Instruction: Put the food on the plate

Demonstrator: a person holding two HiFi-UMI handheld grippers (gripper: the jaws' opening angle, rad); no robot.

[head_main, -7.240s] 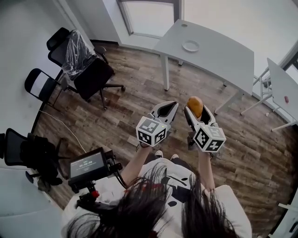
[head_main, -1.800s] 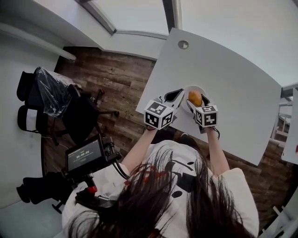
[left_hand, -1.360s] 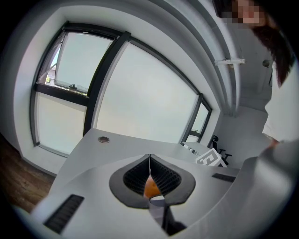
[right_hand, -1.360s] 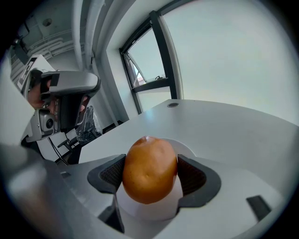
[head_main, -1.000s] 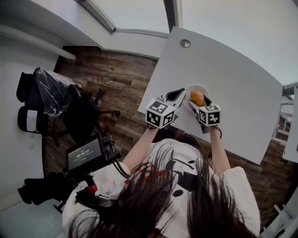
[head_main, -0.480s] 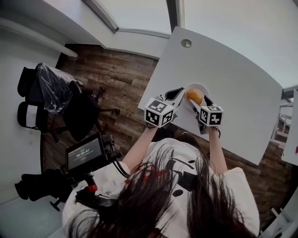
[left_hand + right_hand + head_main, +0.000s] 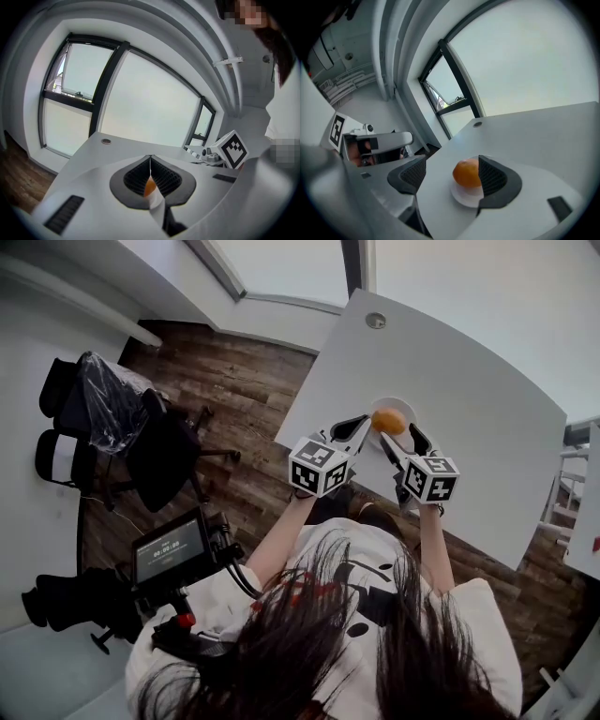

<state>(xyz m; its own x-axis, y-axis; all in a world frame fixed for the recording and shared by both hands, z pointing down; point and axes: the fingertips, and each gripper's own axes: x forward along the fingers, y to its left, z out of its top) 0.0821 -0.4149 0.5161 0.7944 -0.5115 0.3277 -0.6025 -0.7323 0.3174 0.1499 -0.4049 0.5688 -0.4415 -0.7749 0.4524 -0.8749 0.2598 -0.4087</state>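
An orange (image 7: 388, 420) rests on the small white plate (image 7: 397, 405) near the front edge of the white table (image 7: 469, 381). My right gripper (image 7: 402, 441) is open just behind the fruit. In the right gripper view the orange (image 7: 467, 172) sits on the plate (image 7: 461, 198), beside the right finger (image 7: 494, 180) and well apart from the left finger (image 7: 410, 174). My left gripper (image 7: 358, 425) is shut and holds nothing, hovering left of the plate. In the left gripper view a sliver of orange (image 7: 149, 186) shows behind its shut jaws.
A round cable grommet (image 7: 376, 321) lies farther back on the table. The table's near edge runs just under both grippers, above wooden floor (image 7: 234, 381). Office chairs (image 7: 141, 437) stand at left. A monitor rig (image 7: 173, 559) sits at the person's left side.
My right gripper has opened and let go of the orange, which now lies on the plate; the gripper has drawn back slightly toward me. The left gripper has hardly moved.
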